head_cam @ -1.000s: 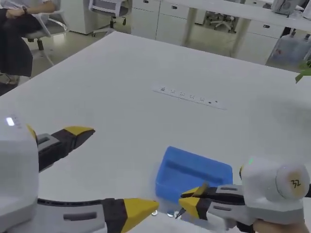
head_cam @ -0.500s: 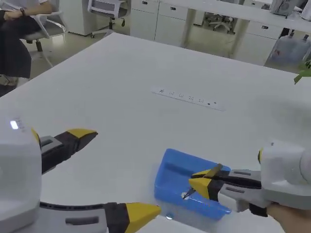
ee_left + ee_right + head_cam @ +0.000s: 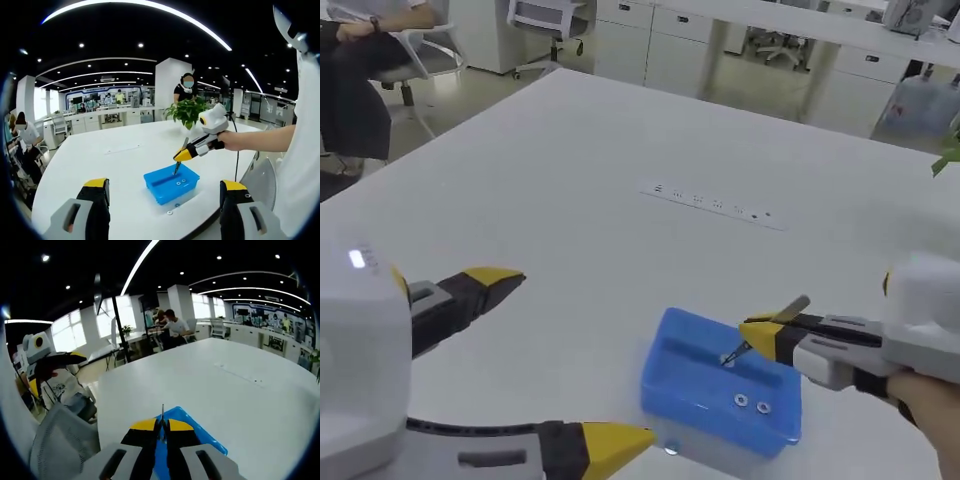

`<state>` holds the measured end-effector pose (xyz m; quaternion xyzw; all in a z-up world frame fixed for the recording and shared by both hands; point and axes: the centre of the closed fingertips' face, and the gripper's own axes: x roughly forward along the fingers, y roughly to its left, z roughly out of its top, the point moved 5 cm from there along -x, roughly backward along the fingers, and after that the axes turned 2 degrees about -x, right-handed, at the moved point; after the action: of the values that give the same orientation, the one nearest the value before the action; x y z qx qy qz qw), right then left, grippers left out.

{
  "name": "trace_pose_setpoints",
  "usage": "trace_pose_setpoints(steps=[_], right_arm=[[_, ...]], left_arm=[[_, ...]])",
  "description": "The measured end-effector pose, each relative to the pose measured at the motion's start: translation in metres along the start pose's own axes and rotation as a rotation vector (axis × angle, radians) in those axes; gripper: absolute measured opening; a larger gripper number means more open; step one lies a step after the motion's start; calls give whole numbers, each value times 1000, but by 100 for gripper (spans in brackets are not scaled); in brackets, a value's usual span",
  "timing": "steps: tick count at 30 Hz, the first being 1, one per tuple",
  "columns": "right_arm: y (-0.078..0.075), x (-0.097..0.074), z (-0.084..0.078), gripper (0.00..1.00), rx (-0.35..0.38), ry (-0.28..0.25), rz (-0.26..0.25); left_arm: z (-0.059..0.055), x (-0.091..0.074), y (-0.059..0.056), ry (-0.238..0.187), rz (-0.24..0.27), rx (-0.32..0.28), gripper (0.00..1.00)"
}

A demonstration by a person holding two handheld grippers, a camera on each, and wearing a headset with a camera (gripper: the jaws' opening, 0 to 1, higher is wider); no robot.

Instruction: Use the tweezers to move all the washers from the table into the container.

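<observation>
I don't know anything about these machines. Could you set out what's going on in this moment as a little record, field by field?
Setting: white table
Container: blue container, open-topped, standing on the table
Inside it: two washers
Left on table: at least one loose washer, beside the container's near side
Right gripper: shut on tweezers, their tip over the container
Left gripper: open, holding nothing
</observation>
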<state>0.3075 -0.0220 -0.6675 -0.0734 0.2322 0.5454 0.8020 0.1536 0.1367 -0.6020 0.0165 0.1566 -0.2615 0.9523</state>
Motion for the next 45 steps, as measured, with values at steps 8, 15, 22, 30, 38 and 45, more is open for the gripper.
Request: trace_pose_setpoints(steps=[8,15,22,30,38,45], right_arm=[[-11,15,-16,2,11,88,-23],[-16,22,-27,3,18,133,-23],[-20,32,-36,3,27,166,-25],[-27,38,-49,3,37,208,-22],[-25,42,-54,3,35,229,-21],[-32,44,-57,3,22,232,-26]], left_arm=[[-5,-4,4,9,11,-4,93],[-6,-7,7,12,22,-9,93],[-6,-8,8,13,26,-8,93],[-7,-9,10,15,26,-11,92],[-8,-9,11,21,21,-11,92],[-9,-9,12,24,24,-12,92]])
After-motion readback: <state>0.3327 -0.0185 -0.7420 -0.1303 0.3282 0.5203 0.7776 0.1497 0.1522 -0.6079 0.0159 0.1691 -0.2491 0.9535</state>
